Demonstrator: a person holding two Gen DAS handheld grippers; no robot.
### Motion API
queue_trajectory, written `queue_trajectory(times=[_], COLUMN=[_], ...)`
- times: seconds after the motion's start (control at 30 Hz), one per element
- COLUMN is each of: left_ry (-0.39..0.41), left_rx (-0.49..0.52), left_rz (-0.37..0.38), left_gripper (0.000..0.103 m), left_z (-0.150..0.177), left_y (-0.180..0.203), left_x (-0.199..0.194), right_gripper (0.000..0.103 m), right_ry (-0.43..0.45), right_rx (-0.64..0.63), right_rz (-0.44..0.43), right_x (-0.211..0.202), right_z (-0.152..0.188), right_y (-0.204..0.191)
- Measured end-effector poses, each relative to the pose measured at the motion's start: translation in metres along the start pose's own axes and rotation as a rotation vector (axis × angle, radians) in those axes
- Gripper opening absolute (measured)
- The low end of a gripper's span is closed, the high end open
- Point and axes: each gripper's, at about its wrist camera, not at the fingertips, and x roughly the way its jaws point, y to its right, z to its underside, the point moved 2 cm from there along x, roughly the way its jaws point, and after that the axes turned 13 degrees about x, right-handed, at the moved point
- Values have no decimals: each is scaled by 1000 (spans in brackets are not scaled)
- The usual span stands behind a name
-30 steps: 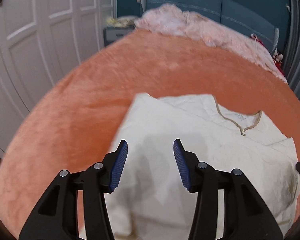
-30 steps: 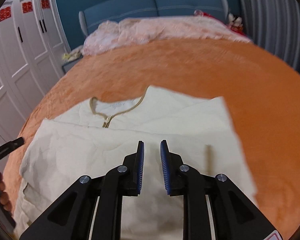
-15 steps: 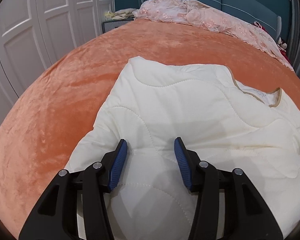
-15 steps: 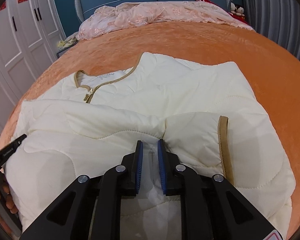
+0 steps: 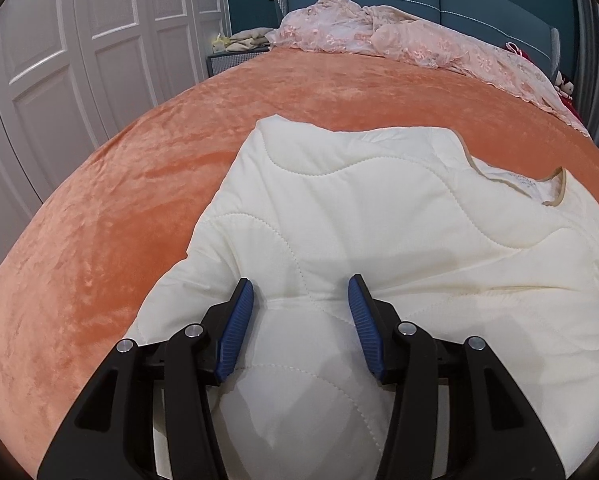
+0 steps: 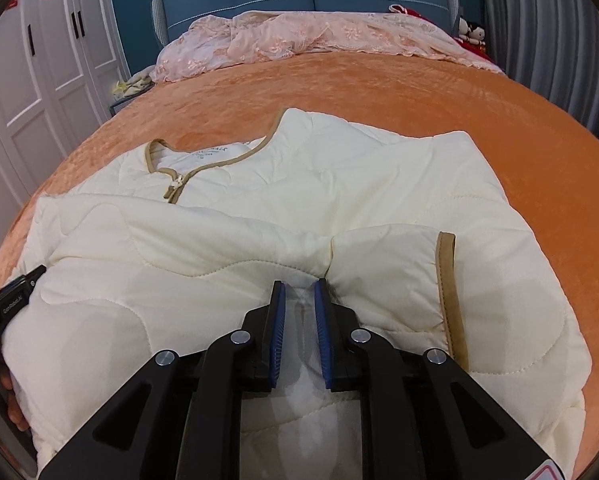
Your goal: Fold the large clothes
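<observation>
The cream jacket was laid on the orange bed, collar to the far side, hem folded up over the body. A thick roll of padding was held between the half-spread jaws of the left gripper, and a thinner pinch in the nearly closed right gripper, presumably so the fold could be laid evenly.

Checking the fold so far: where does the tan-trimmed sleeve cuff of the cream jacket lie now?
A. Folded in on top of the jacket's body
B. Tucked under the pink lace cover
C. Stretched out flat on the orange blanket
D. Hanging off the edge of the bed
A: the tan-trimmed cuff rests on the cream jacket, just right of the right gripper.
</observation>
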Motion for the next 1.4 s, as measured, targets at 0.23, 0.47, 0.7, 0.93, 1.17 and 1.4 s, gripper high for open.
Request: queue_trajectory(times=[0.23, 0.47, 0.7, 0.93, 1.17, 1.4], left_ry=[2, -88, -111, -64, -54, -102], left_rx=[-121, -201, -155, -142, -130, -108], left_rz=[187, 169, 82, 38, 6, -44], left_gripper=[57, 57, 62, 67, 71, 77], left_z=[-55, -109, -88, -78, -74, -83], left_y=[-47, -59, -45, -41, -36, -37], left_x=[-22, 48, 96, 97, 99, 91], right_gripper=[46, 48, 45, 1, 0, 10], right_ry=[-5, -200, -306, -232, -188, -40], right_rx=[-13, -55, -37, -41, -65, 169], right_rz=[-197, -324, -250, -264, -210, -203], right_x=[-26, 73, 148, 149, 150, 95], right_z=[-63, -101, -89, -72, -67, -101], right_y=[-52, -160, -185, -175, -174, -104])
